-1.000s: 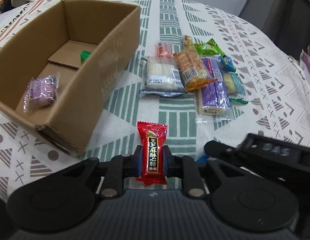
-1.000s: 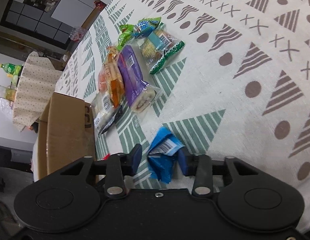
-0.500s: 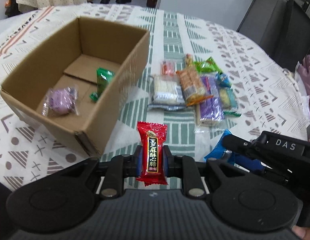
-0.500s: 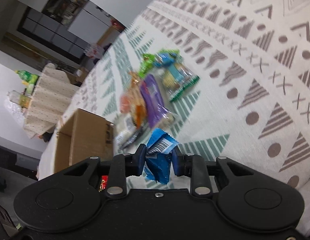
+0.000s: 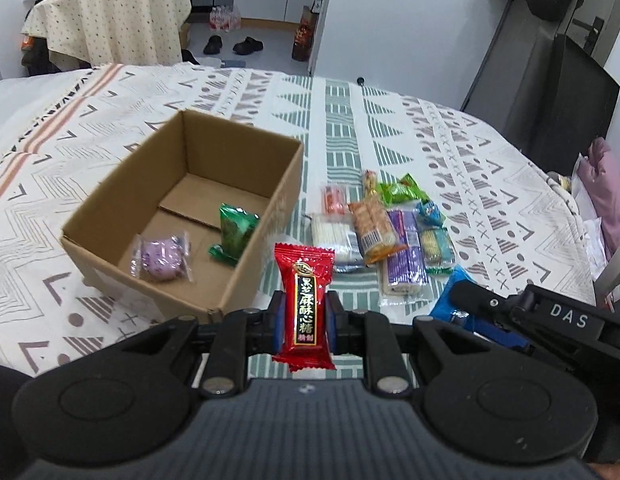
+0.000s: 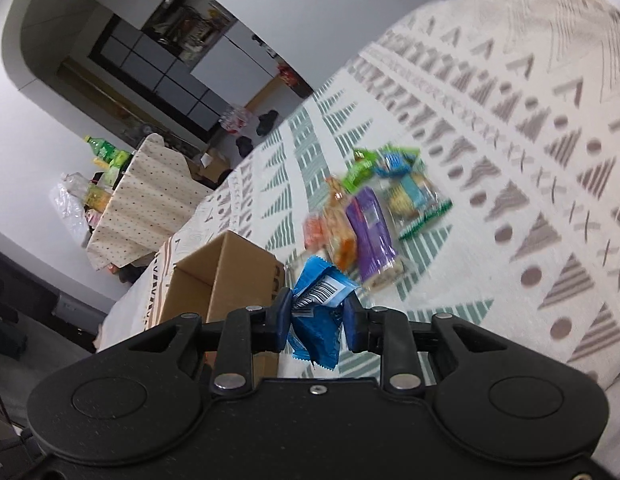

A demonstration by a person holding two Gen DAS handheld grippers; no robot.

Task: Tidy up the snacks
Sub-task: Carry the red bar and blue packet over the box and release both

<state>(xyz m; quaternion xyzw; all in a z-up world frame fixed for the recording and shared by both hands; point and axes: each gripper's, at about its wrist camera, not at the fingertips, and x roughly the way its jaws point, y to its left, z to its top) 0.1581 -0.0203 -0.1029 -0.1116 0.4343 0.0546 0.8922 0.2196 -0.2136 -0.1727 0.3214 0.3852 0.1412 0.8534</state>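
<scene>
Red foil candy packet with black label and gold characters (image 5: 304,305): held upright, long axis vertical, top crimp up, label toward the left wrist camera. Clamped at mid-height between the blue pads of the left tongs (image 5: 302,322), narrowly parted, both pads pressing the wrapper. Carried clear above the bench (image 5: 109,128), draped in a white cloth with grey and green geometric print, just near the front corner of the open brown cardboard box (image 5: 269,216).

Crumpled blue foil snack packet with white barcode patch (image 6: 318,314): long axis roughly vertical, leaning slightly, barcode end uppermost. Gripped between the pads of the right tongs (image 6: 317,320), set a little apart, pads pressing the packet on both sides. Held off the bench, right of the box.

Inside the box: round purple sweet in clear wrapper (image 5: 161,258) lying flat; green foil packet (image 5: 234,232) propped against the right wall.

Remaining mixed snack packets (image 5: 390,236) clustered on the cloth right of the box, long axes mostly running away from the camera.
</scene>
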